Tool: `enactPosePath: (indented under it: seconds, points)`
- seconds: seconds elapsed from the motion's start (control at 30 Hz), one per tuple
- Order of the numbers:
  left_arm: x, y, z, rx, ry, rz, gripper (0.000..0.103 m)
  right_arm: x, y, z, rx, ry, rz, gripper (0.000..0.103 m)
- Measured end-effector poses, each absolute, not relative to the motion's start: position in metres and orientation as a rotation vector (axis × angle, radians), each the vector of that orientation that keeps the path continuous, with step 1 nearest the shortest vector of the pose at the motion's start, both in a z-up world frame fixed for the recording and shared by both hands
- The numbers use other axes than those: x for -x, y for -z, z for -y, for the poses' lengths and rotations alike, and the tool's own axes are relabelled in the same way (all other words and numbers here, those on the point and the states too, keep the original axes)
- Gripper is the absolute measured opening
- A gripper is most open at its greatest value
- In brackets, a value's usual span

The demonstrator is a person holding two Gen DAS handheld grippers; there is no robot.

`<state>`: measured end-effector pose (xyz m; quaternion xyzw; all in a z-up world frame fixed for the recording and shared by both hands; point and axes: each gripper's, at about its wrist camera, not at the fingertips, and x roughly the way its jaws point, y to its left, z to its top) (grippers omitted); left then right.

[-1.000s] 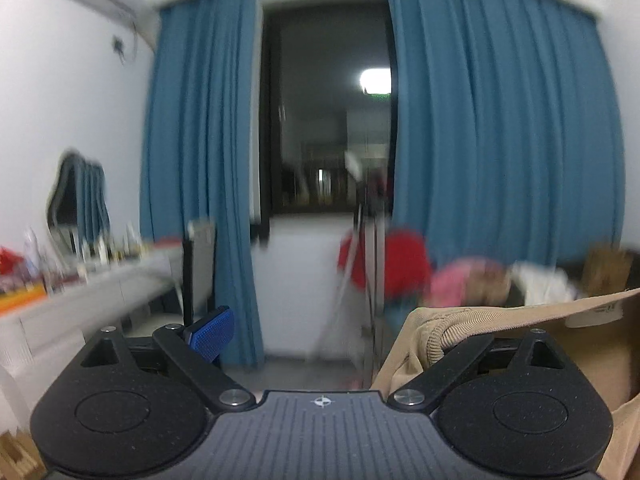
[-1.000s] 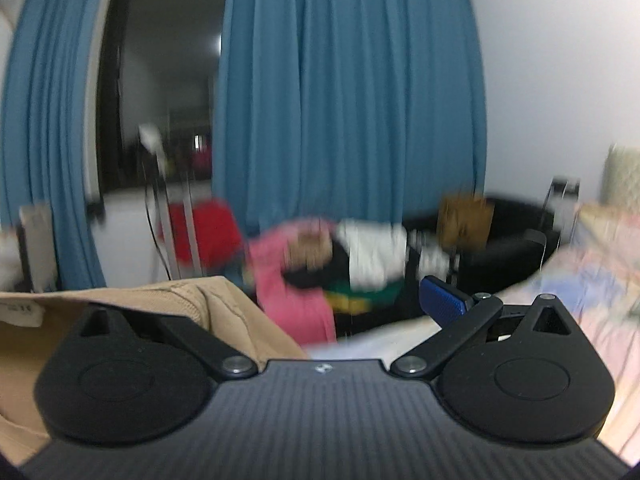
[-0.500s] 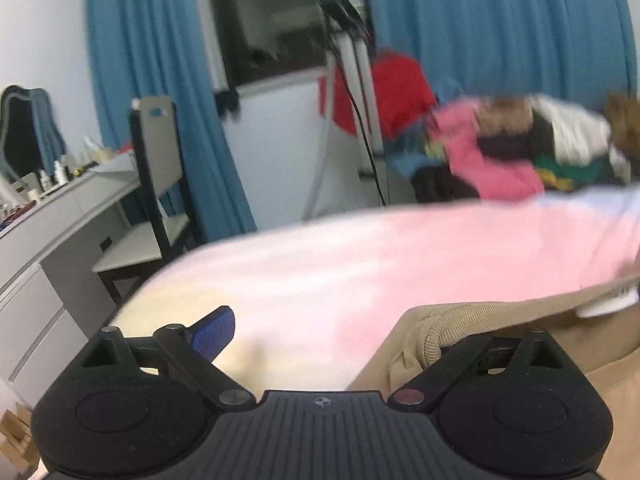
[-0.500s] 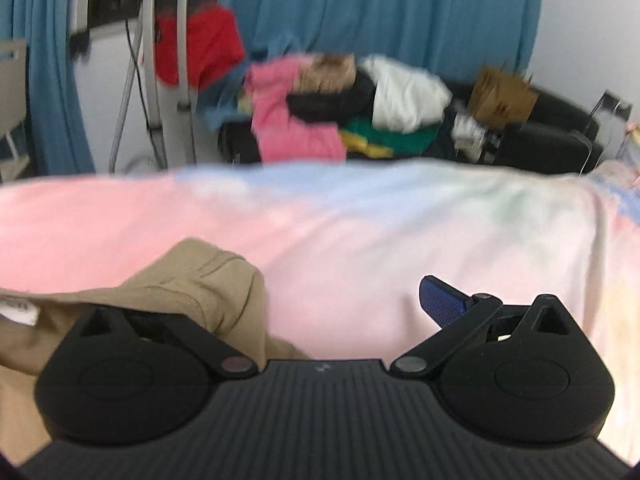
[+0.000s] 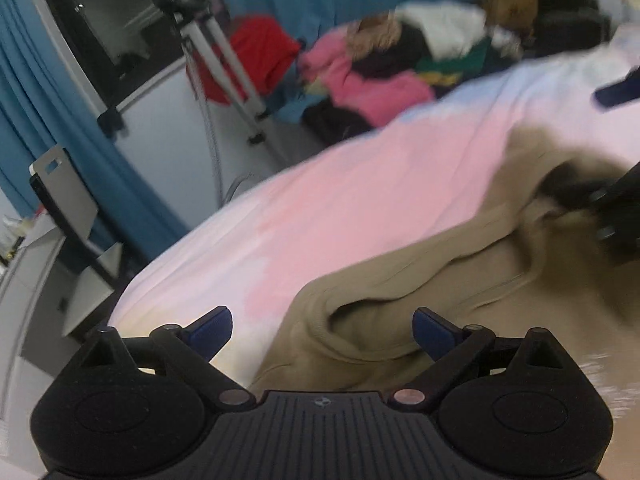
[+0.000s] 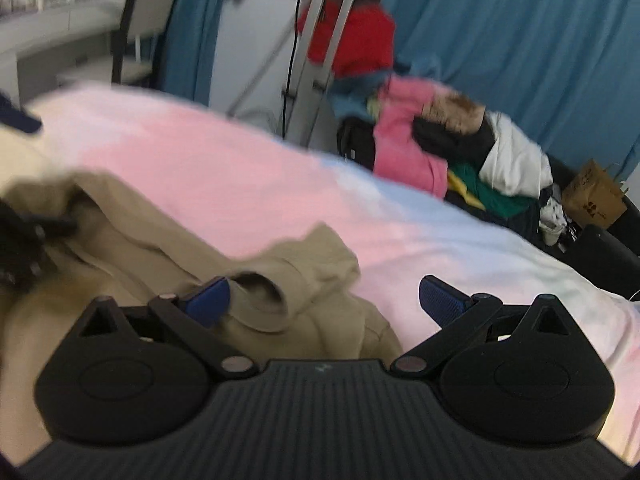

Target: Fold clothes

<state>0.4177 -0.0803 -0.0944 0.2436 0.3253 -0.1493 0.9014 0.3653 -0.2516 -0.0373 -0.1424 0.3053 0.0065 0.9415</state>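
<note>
A tan garment [image 5: 460, 280] lies crumpled on the pink and pale-blue bed sheet [image 5: 340, 200]. My left gripper [image 5: 322, 330] is open, its blue fingertips apart just above a fold of the garment's ribbed edge. My right gripper [image 6: 324, 300] is open too, over another bunched part of the tan garment [image 6: 280, 280]. Each gripper shows at the edge of the other's view: the right one at the far right of the left wrist view [image 5: 616, 200], the left one at the far left of the right wrist view [image 6: 20, 232].
A pile of clothes [image 6: 440, 148] in pink, white, green and black lies on a dark sofa beyond the bed. A tripod [image 5: 224, 60], a red garment [image 6: 352, 36], blue curtains, a chair [image 5: 68, 208] and a desk stand past the bed's far edge.
Both grippers swung down from facing the window to the bed. They let go of the tan garment, which now lies on the sheet, and their fingers stand open.
</note>
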Motion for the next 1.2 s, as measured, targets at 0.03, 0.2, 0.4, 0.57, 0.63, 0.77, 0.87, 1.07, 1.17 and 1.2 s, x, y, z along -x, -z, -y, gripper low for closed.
enactPosePath:
  seconds: [0.03,0.2,0.4,0.57,0.63,0.77,0.87,1.07,1.17,1.2]
  points:
    - [-0.405,0.086,0.076,-0.460,0.314,-0.648,0.098,-0.355,0.031,0.250,0.269,-0.008,-0.587,0.103]
    - [-0.327,0.049,0.036,-0.181,0.350,-0.585,0.098,-0.284,0.005,0.254,0.096,0.029,-0.424,0.103]
    - [-0.218,0.043,-0.034,-0.017,0.324,-0.566,0.098,-0.176,-0.006,0.261,-0.041,0.024,-0.387,0.103]
    - [-0.166,0.055,-0.077,0.150,0.275,-0.634,0.096,-0.104,-0.007,0.281,-0.192,0.041,-0.395,0.103]
    - [-0.162,0.058,-0.089,0.220,0.256,-0.671,0.096,-0.079,-0.005,0.285,-0.230,0.057,-0.402,0.103]
    - [-0.171,0.071,-0.114,0.381,0.210,-0.761,0.091,-0.057,0.009,0.296,-0.308,0.063,-0.405,0.103]
    - [-0.181,0.085,-0.127,0.480,0.189,-0.804,0.084,-0.065,0.022,0.302,-0.359,0.056,-0.445,0.103]
    - [-0.200,0.123,-0.126,0.566,0.200,-0.879,0.066,-0.079,0.036,0.303,-0.402,0.045,-0.492,0.103]
    - [-0.207,0.131,-0.122,0.553,0.184,-0.856,0.048,-0.087,0.042,0.300,-0.410,0.019,-0.512,0.103]
    - [-0.210,0.133,-0.121,0.548,0.183,-0.845,0.046,-0.091,0.045,0.299,-0.408,0.021,-0.519,0.103]
